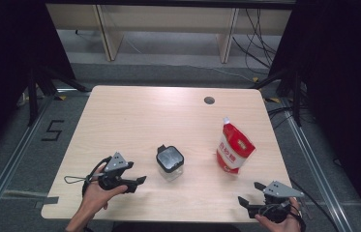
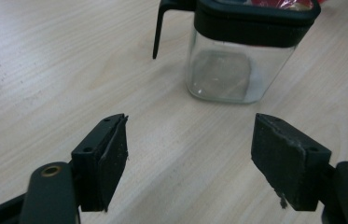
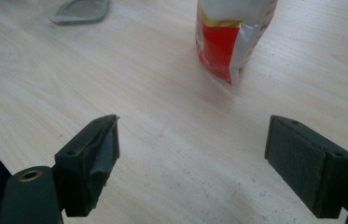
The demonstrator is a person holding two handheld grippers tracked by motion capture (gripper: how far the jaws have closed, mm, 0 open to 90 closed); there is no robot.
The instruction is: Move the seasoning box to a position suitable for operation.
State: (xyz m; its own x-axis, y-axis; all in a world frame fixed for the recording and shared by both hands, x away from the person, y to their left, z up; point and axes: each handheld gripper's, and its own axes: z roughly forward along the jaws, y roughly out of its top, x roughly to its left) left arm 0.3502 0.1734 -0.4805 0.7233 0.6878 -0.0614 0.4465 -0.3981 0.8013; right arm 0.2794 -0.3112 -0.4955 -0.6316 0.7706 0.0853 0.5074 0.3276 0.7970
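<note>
A small clear glass jar (image 1: 170,164) with a black lid stands near the middle front of the wooden table (image 1: 134,116). The jar (image 2: 230,60) also rises just ahead of the left jaws, a black tab hanging from its lid. A red and white pouch (image 1: 234,146) stands upright at the right; the pouch (image 3: 230,37) is ahead of the right jaws. My left gripper (image 1: 141,181) is open, left of the jar, holding nothing. Close to the front right corner, my right gripper (image 1: 242,202) is open and holds nothing.
A round cable hole (image 1: 209,100) sits in the table's far right part. Beyond the table stand pale furniture legs (image 1: 105,34) and loose cables (image 1: 260,43) on the floor. Dark curtains flank both sides. A metal rail (image 1: 313,159) runs along the right.
</note>
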